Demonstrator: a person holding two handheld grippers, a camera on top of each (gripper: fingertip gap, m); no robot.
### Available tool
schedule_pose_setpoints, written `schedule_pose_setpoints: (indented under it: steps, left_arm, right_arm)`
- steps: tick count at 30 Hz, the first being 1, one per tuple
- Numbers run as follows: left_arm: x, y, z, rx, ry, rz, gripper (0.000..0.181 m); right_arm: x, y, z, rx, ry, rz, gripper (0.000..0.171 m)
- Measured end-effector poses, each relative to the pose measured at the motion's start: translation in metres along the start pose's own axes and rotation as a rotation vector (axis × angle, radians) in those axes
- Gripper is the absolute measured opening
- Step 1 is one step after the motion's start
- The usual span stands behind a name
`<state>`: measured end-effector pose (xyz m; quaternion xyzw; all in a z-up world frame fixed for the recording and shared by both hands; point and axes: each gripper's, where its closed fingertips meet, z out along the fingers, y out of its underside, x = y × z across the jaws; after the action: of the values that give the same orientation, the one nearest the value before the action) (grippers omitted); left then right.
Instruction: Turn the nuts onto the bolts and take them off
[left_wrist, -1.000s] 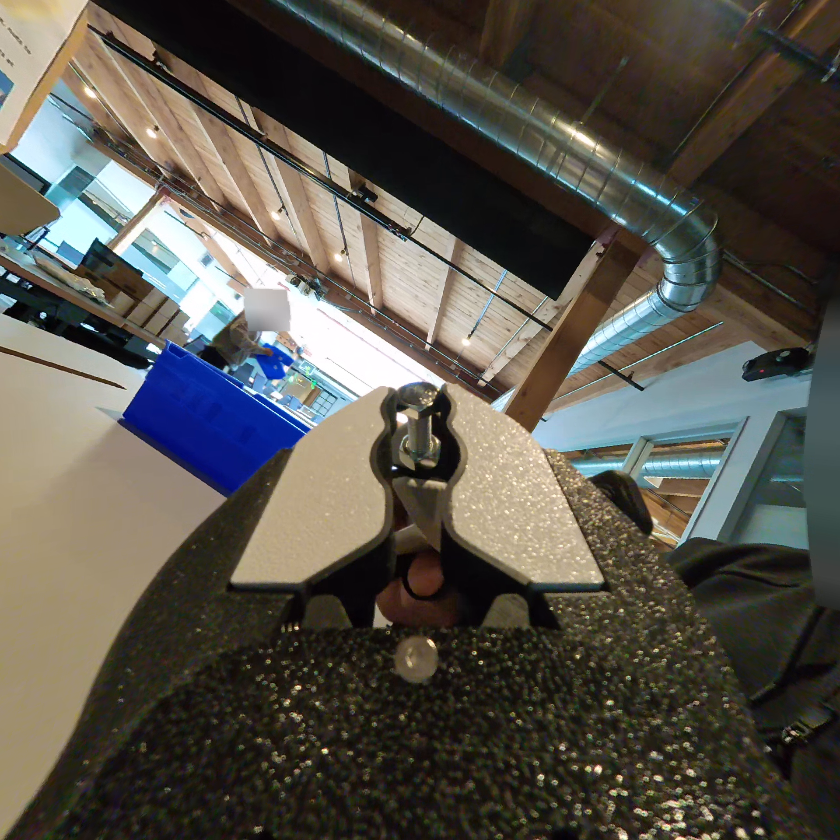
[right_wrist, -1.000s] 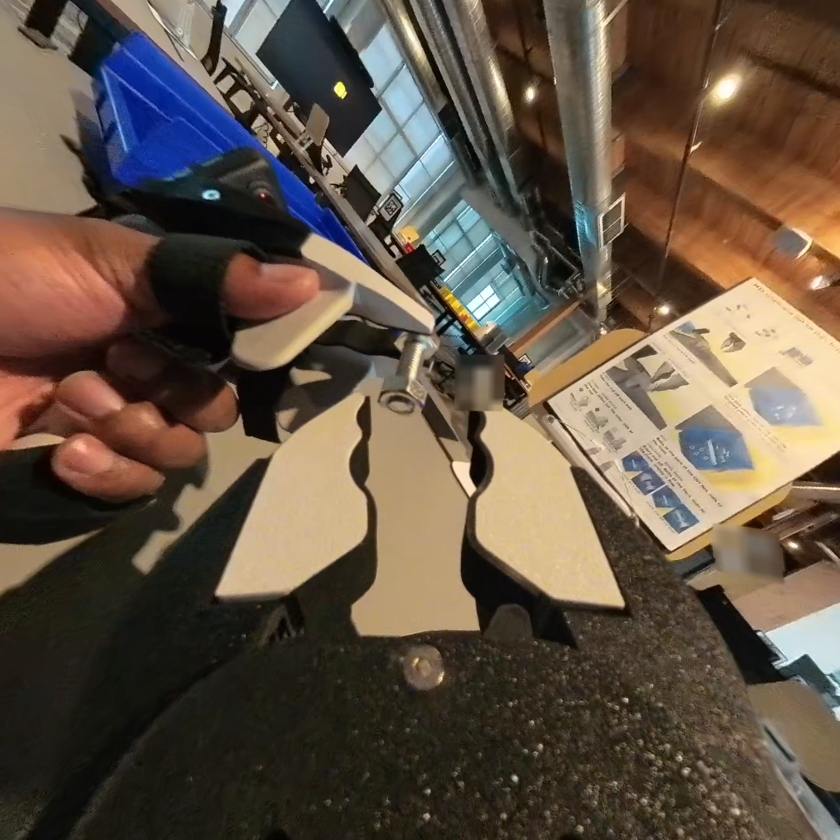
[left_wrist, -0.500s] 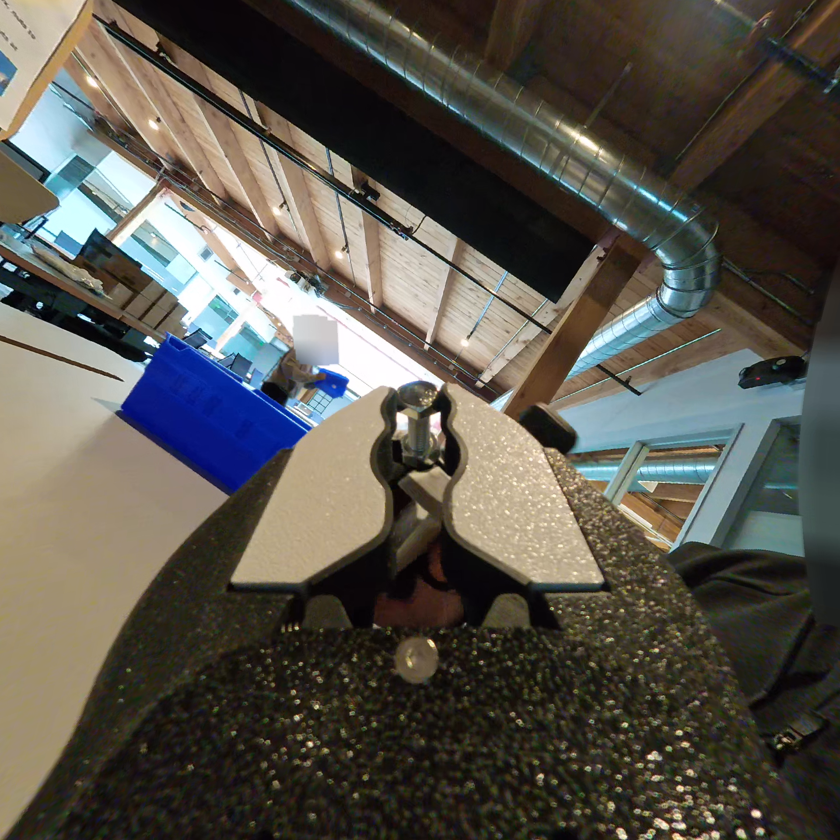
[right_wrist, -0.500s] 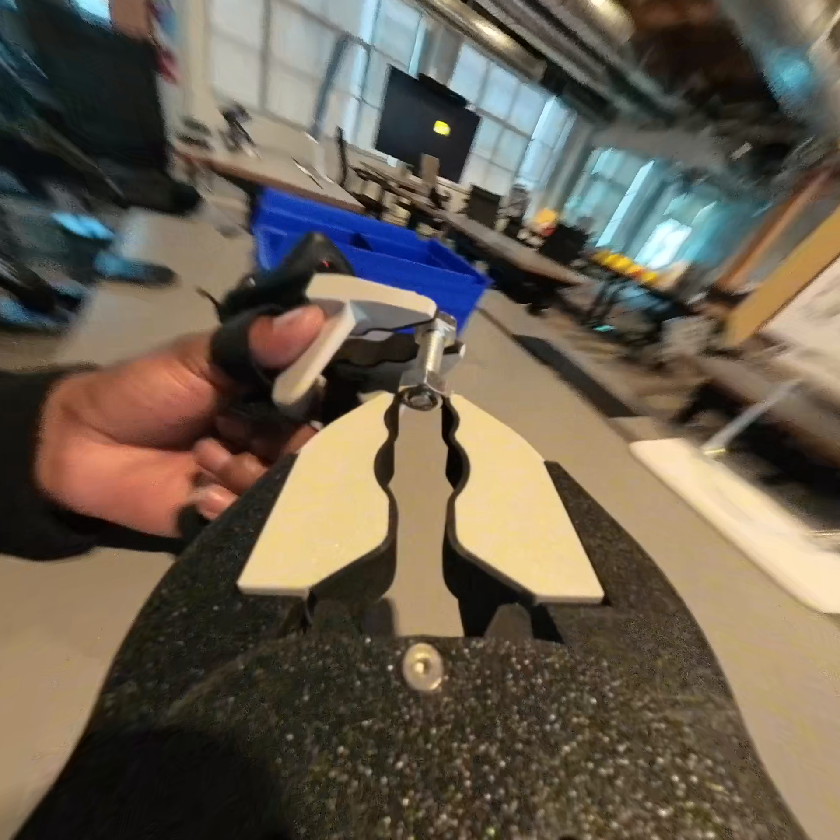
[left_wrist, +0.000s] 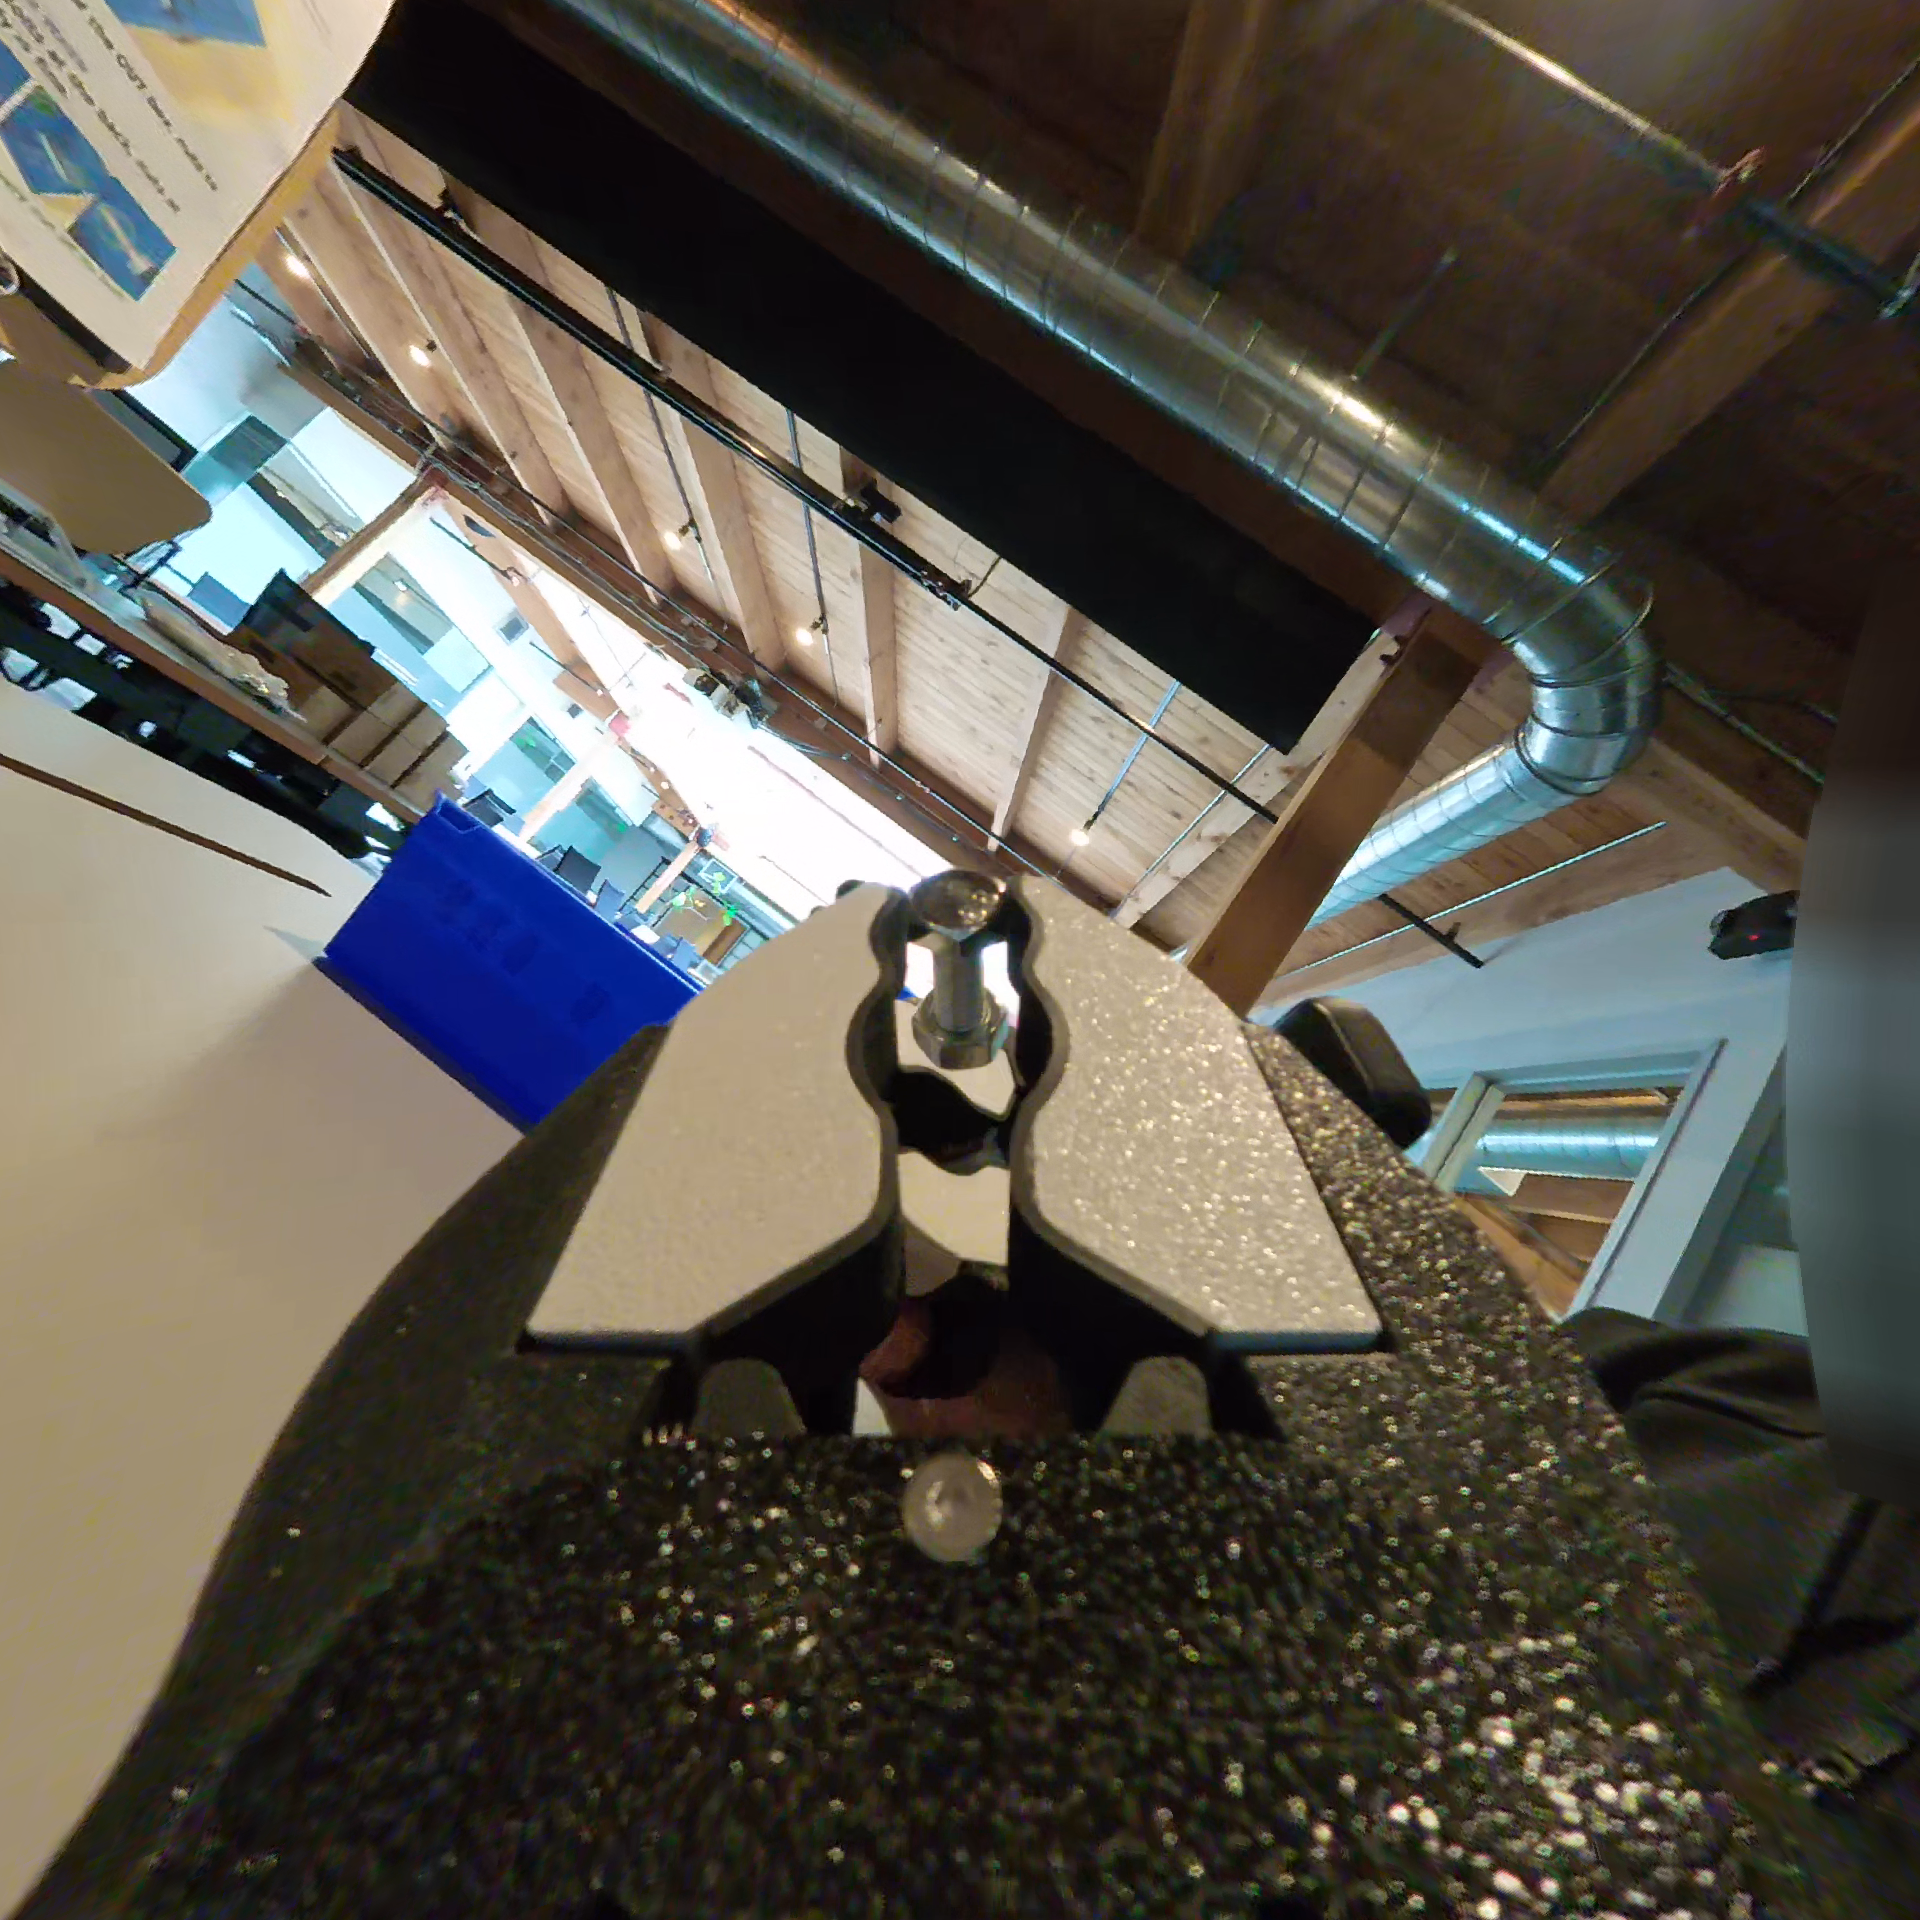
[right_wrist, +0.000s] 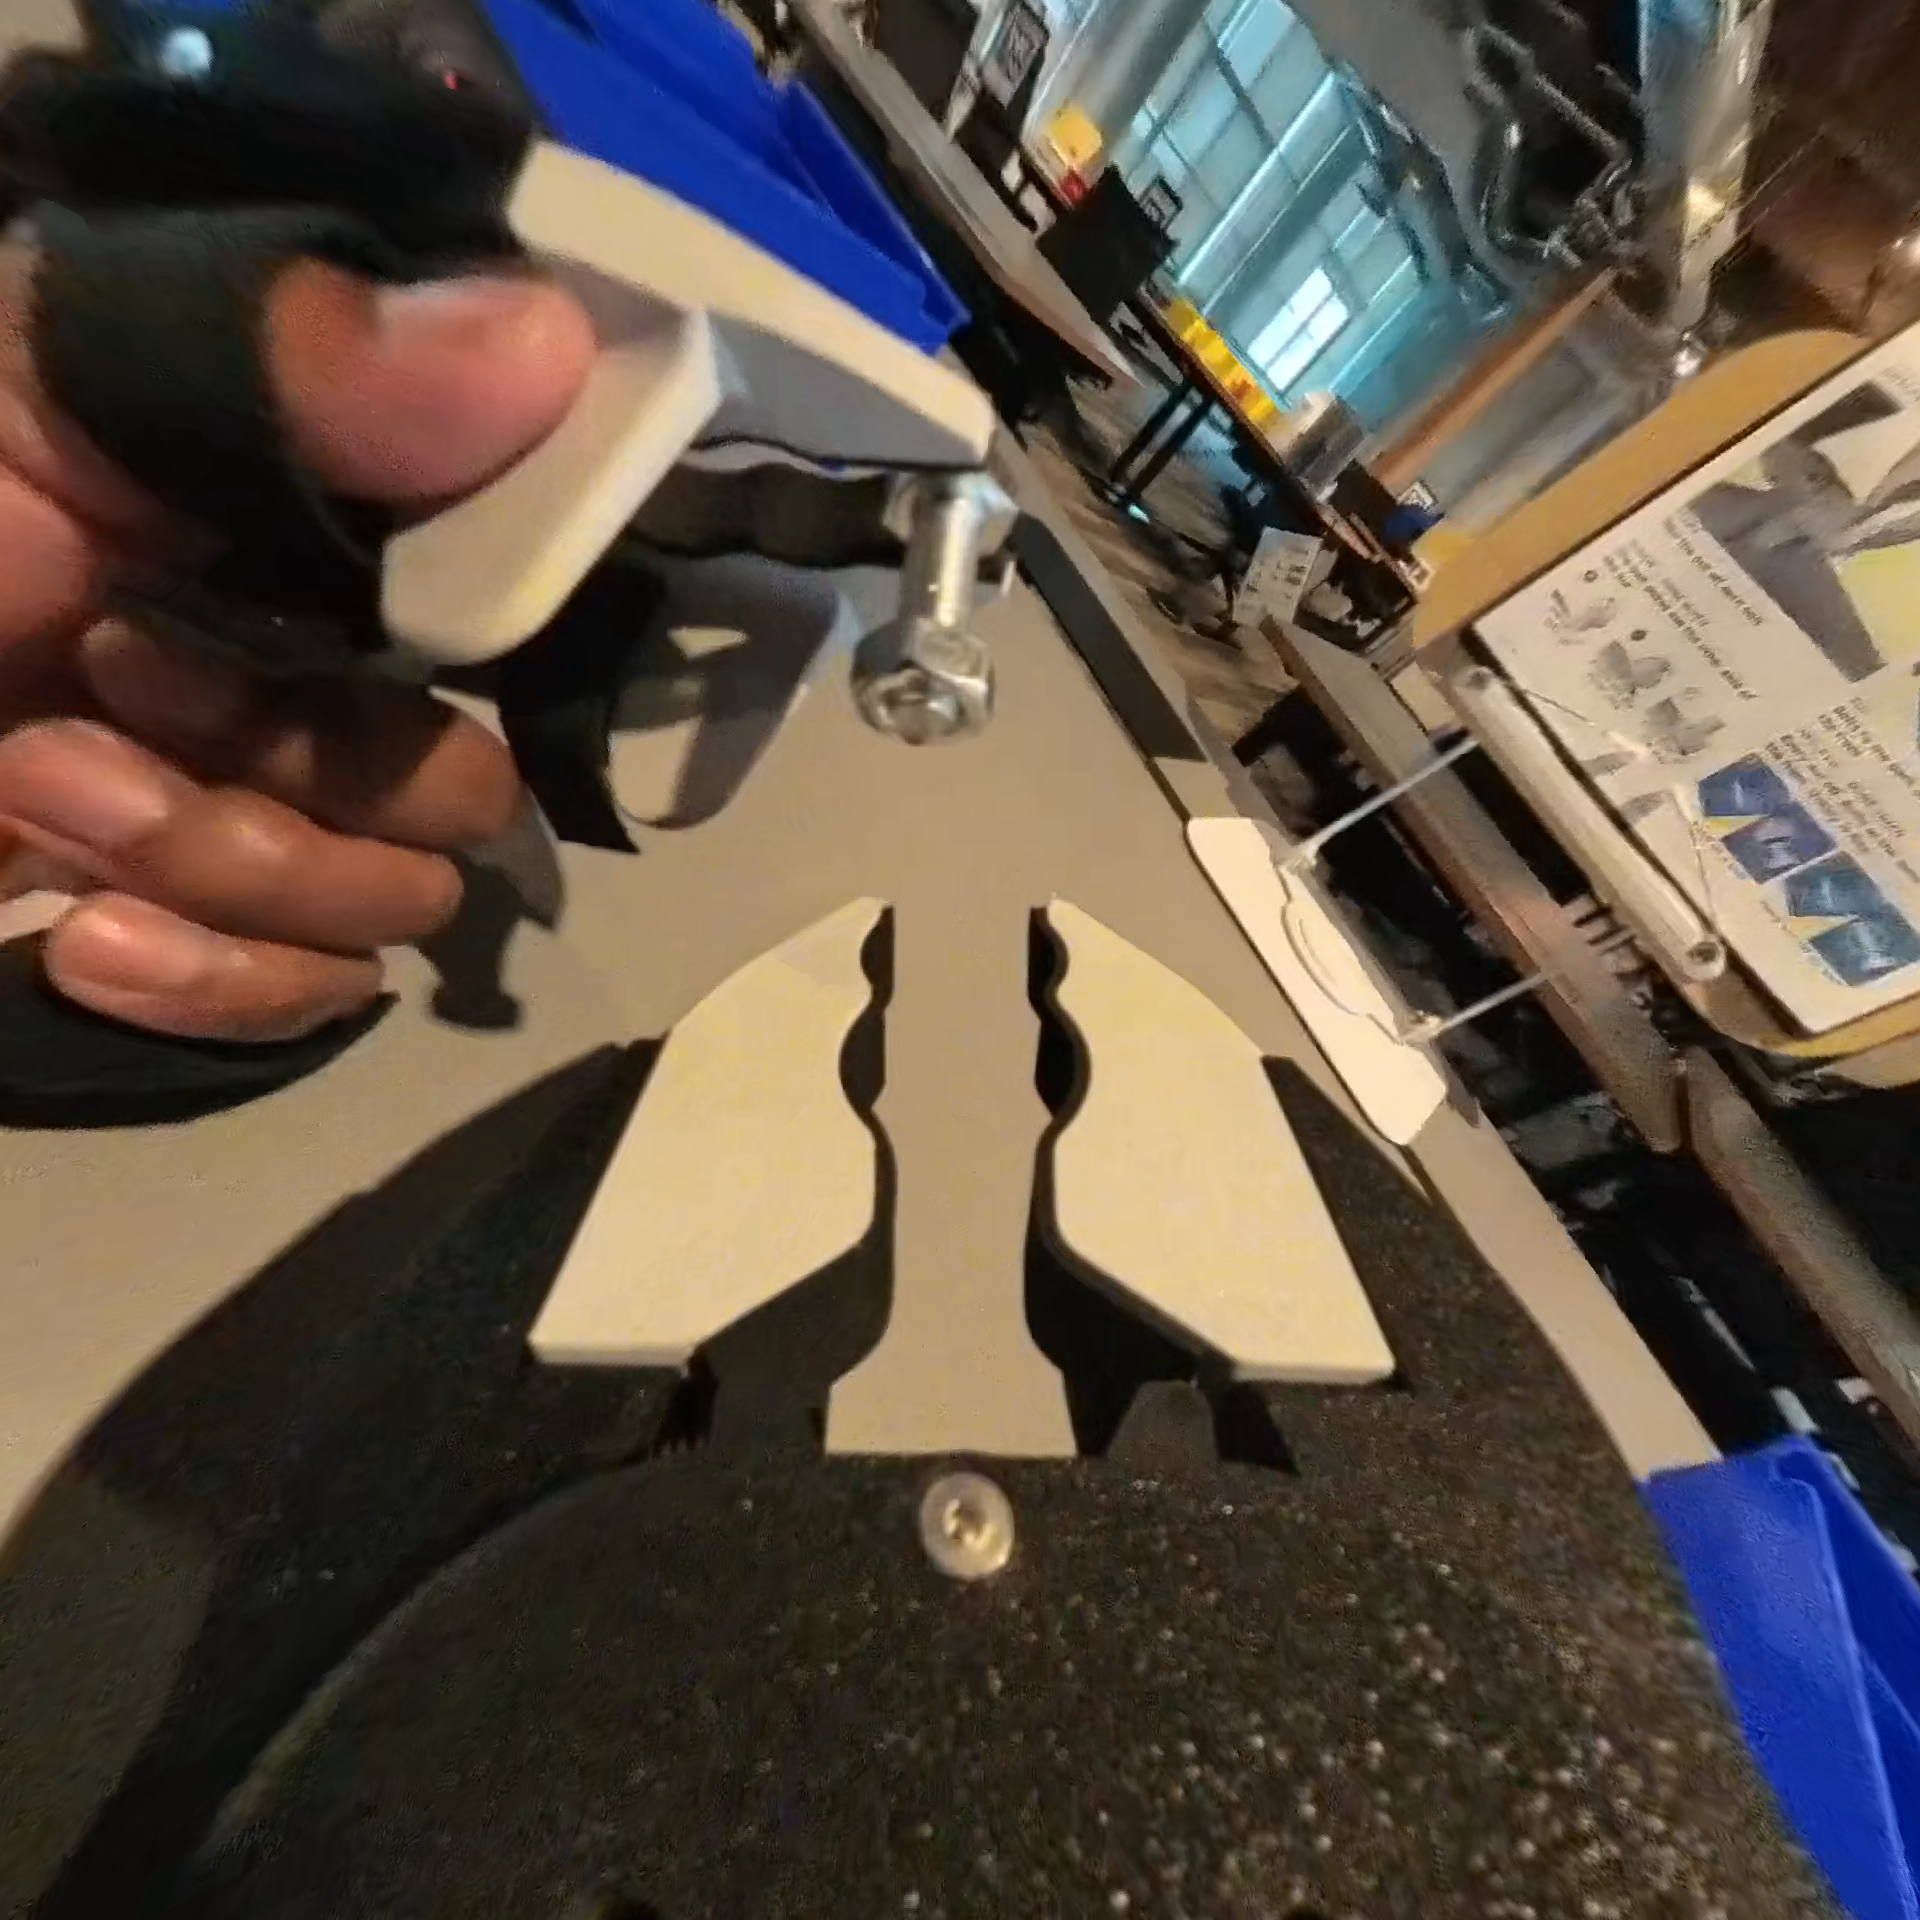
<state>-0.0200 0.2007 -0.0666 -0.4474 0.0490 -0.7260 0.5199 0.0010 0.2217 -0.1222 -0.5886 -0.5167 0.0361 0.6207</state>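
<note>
My left gripper is shut on the hex head of a silver bolt held up in the air. A silver nut sits on the bolt's thread below the head. In the right wrist view the same bolt hangs from the left gripper's fingers, with the nut near the thread's end. My right gripper is open and empty, a short way below the nut and not touching it. A person's hand holds the left gripper.
A blue bin stands on the pale table behind the left gripper. Another blue bin corner is at the lower right. An instruction sheet on a board stands at the table's right edge, beside a white tag.
My right gripper was around the nut half a second ago and has since drawn back below it, and its view has rolled. The left gripper still holds the bolt.
</note>
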Motion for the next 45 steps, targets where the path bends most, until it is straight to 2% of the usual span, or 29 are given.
schedule_pose_setpoints:
  steps: [7, 21, 24, 28, 36, 43, 45]
  left_arm:
    - [-0.003, -0.001, -0.001, 0.003, -0.015, -0.002, 0.017]
    - [-0.005, 0.001, -0.001, -0.01, -0.033, 0.003, 0.017]
    - [-0.005, -0.001, -0.002, 0.002, -0.039, 0.005, 0.017]
    - [-0.005, -0.005, -0.004, 0.025, -0.038, 0.002, 0.017]
    - [-0.005, -0.001, -0.001, 0.005, -0.034, -0.003, 0.017]
    - [-0.005, 0.008, 0.005, -0.024, -0.025, -0.021, 0.017]
    - [-0.005, 0.011, 0.007, -0.033, -0.024, -0.021, 0.017]
  right_arm:
    - [-0.01, 0.021, 0.008, -0.125, -0.057, 0.062, 0.025]
    - [-0.009, 0.022, 0.008, -0.127, -0.058, 0.048, 0.025]
    - [-0.007, 0.013, 0.006, -0.07, -0.055, 0.053, 0.026]
    - [-0.007, -0.021, -0.009, 0.159, -0.1, 0.122, 0.028]
    - [-0.003, -0.033, -0.015, 0.232, -0.018, 0.035, 0.044]
    - [-0.004, -0.037, -0.014, 0.23, 0.052, -0.08, 0.034]
    - [-0.004, -0.036, -0.013, 0.228, 0.052, -0.068, 0.022]
